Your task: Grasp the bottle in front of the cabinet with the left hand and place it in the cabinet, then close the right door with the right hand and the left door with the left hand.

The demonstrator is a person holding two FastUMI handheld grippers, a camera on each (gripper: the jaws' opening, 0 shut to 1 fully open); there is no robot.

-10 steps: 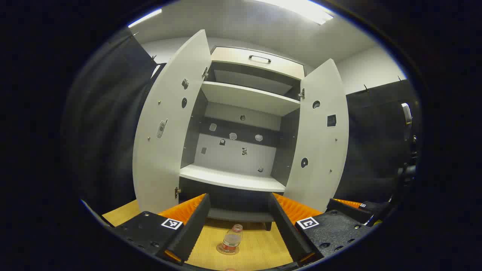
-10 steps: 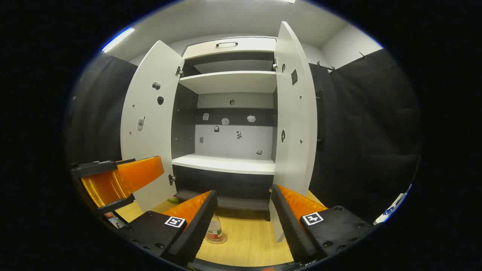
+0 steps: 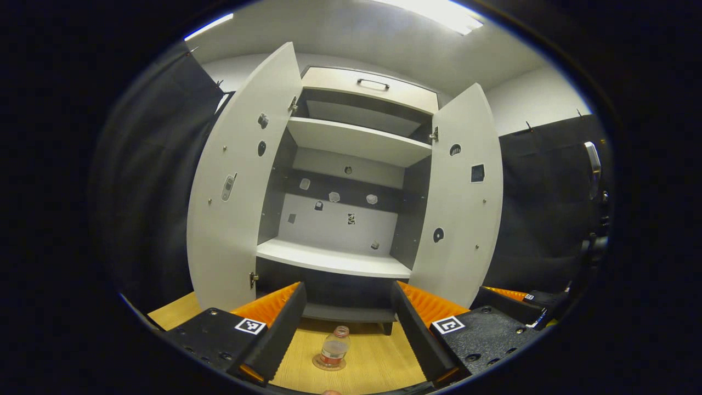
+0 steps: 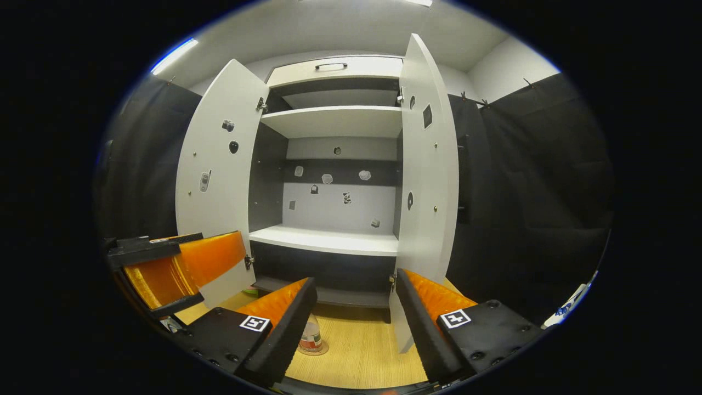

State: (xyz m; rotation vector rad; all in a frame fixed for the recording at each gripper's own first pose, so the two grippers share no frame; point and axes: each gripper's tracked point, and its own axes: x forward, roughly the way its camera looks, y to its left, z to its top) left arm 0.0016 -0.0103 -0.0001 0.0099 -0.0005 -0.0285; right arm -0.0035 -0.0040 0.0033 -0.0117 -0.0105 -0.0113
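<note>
bottle waits on the floor, both doors wide open

in the left gripper view, the left gripper (image 3: 345,329) has its two fingers spread wide apart and holds nothing. the little clear bottle (image 3: 334,349) stands upright on the wooden floor (image 3: 378,359) in the gap between the fingers, farther off, not touching them. it has a reddish cap and sits on a small round mat (image 3: 328,363). it is in front of the cabinet (image 3: 351,181), near its dark bottom edge.

the cabinet is tall and white. its left door (image 3: 236,181) and its right door (image 3: 460,192) both swing out wide. inside there is a white upper shelf (image 3: 356,142) and a white lower shelf (image 3: 334,260), with nothing on them. small stickers dot the back wall and the doors. a drawer with a handle (image 3: 373,84) sits on top.

in the right gripper view, the right gripper (image 4: 354,323) is spread open too and holds nothing. the bottle (image 4: 311,336) peeks out just past its left finger, partly hidden by it. the left gripper (image 4: 170,263) shows over at the left side, open. the right door (image 4: 428,164) is seen almost edge on, just past the right finger.
</note>
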